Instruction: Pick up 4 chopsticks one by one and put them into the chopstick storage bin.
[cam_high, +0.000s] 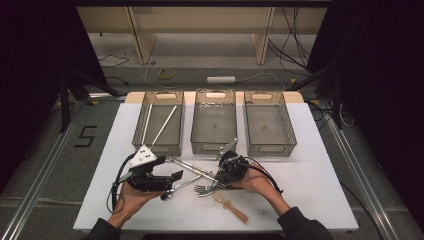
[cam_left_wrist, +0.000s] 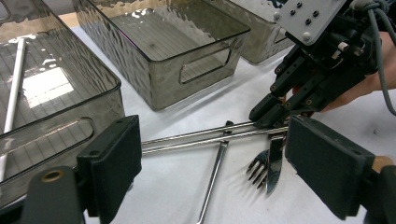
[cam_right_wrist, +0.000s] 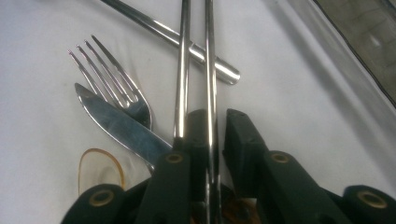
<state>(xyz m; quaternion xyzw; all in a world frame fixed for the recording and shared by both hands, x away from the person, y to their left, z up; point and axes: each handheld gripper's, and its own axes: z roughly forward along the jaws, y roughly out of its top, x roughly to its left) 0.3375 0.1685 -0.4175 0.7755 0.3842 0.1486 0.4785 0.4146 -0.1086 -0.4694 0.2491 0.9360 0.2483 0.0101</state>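
From above, three grey bins (cam_high: 214, 146) stand in a row at the far side of the white table (cam_high: 320, 190), and a heap of cutlery lies just in front of them. The right gripper (cam_high: 225, 167) is down on the right end of a pair of metal chopsticks (cam_high: 192, 169), whose long axis runs left-and-away across the table toward the left bin. The left gripper (cam_high: 172, 176) hovers just beside the heap, jaws spread wide and empty. In the left gripper view, the chopsticks (cam_left_wrist: 196, 137) lie side by side across the frame, their far end under the other hand's tool, with a fork (cam_left_wrist: 258, 167) and knife (cam_left_wrist: 274, 163) just beneath. In the right gripper view, the chopsticks (cam_right_wrist: 183, 70) run straight away from the jaws; one lies between them, the other against the left jaw's outer side. The jaws look narrowed, though whether they are pinching yet I cannot tell.
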